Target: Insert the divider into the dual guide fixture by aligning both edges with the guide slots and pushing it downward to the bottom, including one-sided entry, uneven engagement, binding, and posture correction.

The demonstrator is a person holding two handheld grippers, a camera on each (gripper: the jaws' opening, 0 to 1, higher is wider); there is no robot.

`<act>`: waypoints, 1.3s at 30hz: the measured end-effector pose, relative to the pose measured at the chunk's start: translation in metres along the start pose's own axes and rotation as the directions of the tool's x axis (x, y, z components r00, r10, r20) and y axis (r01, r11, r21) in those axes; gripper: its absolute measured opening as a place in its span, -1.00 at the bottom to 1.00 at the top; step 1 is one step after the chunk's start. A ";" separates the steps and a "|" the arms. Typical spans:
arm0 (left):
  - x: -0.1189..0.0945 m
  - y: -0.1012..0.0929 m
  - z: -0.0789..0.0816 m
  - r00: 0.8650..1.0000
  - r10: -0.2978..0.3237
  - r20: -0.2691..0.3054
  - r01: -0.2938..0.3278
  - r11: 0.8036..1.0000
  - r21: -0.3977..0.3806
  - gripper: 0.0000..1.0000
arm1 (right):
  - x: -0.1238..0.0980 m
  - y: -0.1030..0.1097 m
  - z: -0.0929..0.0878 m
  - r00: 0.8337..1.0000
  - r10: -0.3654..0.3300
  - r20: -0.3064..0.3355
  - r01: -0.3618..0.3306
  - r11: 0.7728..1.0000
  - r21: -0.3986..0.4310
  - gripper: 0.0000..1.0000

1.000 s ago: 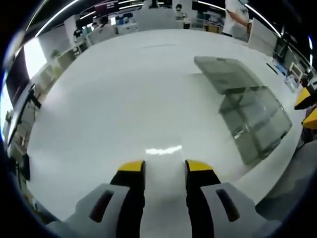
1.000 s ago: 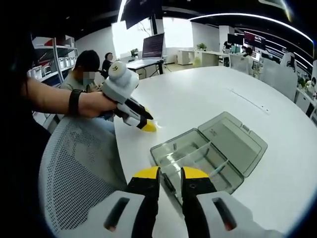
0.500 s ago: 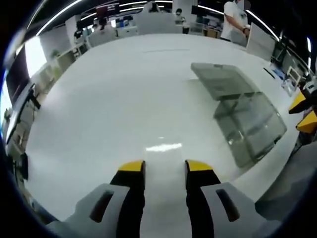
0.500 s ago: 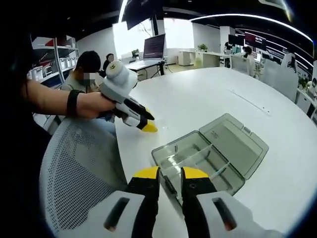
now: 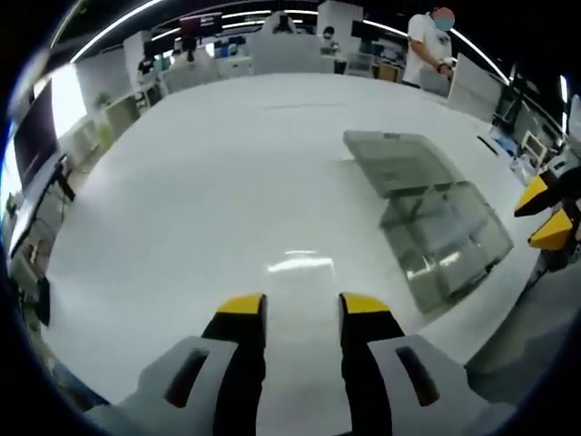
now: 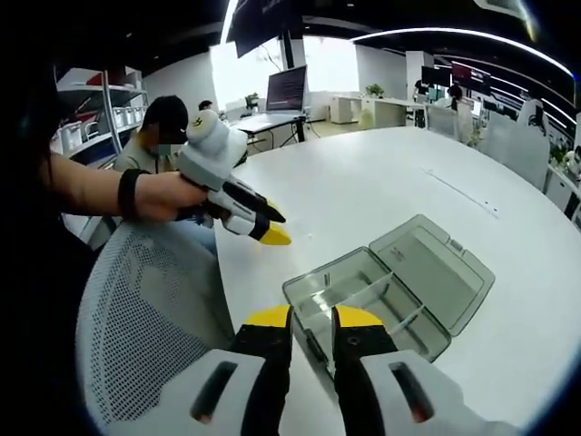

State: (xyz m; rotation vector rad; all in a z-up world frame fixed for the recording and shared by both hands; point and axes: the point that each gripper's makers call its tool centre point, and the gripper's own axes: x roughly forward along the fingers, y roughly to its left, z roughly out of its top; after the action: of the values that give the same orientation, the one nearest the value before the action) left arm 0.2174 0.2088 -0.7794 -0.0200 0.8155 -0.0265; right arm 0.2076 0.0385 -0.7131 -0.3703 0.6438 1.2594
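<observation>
The clear box [image 6: 390,291] that serves as my guide fixture lies open on the white table [image 6: 381,182], a smoky, see-through plastic case with rounded corners, its lid [image 6: 434,271] thrown back flat on the far right and its tray split by thin inner walls into compartments. A pale strip inside the tray may be the divider, but through the glare on the plastic I cannot tell for sure. In the left gripper view the same box [image 5: 436,227] sits to the right of my jaws, well apart from them, its lid [image 5: 392,162] lying on the far side. My right gripper [image 6: 303,315] hangs just at the near edge of the tray, its yellow-tipped black jaws nearly together with a narrow gap and nothing between them. My left gripper [image 5: 300,302] hovers over bare glossy tabletop, jaws a little apart and empty; from the right gripper view it [image 6: 268,227] appears at the left, held in my hand [image 6: 163,195], its tips pointing down toward the table near the box's left corner. Compared with a second ago, the box lies further left and nearer in the left gripper view. A grey mesh chair back [image 6: 145,318] stands at the near left, beside the table edge.
</observation>
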 end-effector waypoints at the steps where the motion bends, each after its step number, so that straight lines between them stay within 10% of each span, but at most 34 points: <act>1: -0.001 0.000 0.000 1.000 -0.001 0.003 0.001 1.000 0.000 -0.41 | 0.000 0.000 0.000 1.000 0.001 0.000 -0.001 1.000 -0.001 -0.75; 39: -0.033 -0.032 0.033 0.981 -0.094 0.169 0.097 0.995 -0.005 -0.41 | 0.001 0.011 0.014 0.999 0.015 0.046 -0.015 1.000 0.018 -0.74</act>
State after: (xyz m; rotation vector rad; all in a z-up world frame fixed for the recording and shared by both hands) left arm 0.2181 0.1783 -0.7316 -0.0731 0.6446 -0.1089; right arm 0.2006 0.0504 -0.7019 -0.3212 0.6195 1.2720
